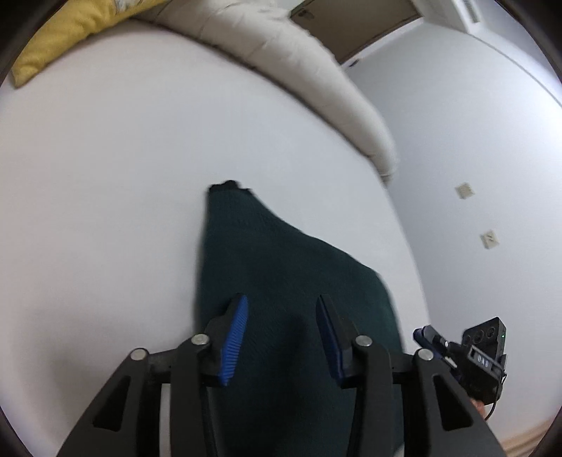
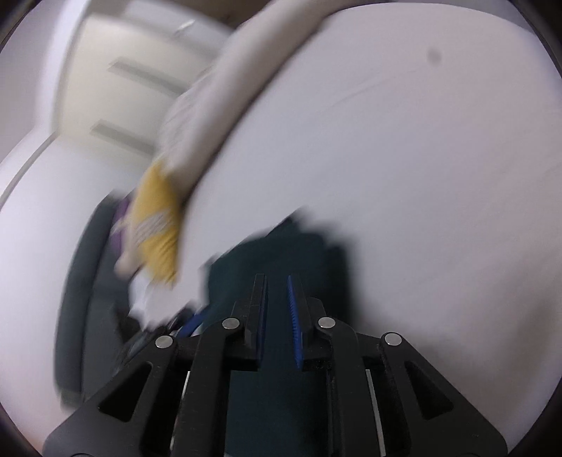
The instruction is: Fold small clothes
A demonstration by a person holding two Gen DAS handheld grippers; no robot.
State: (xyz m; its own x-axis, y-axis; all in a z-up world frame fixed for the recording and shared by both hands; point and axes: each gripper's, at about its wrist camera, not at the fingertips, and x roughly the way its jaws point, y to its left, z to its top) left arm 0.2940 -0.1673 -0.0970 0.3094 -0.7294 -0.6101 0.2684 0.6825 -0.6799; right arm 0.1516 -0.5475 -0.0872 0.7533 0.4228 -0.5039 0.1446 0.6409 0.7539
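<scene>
A dark green knitted garment (image 1: 281, 267) lies on the white bed sheet (image 1: 105, 175). My left gripper (image 1: 281, 306) is open, its blue-padded fingers spread just above the garment's near end. In the blurred right wrist view the same garment (image 2: 281, 246) lies under and ahead of my right gripper (image 2: 277, 284). Its jaws stand a narrow gap apart with nothing visibly clamped between the tips. The right gripper's body also shows at the lower right of the left wrist view (image 1: 481, 351).
A cream duvet (image 1: 298, 56) is bunched along the far edge of the bed. A yellow pillow (image 1: 70, 31) lies at the far left, also seen in the right wrist view (image 2: 158, 225). A white wall (image 1: 474, 140) stands to the right.
</scene>
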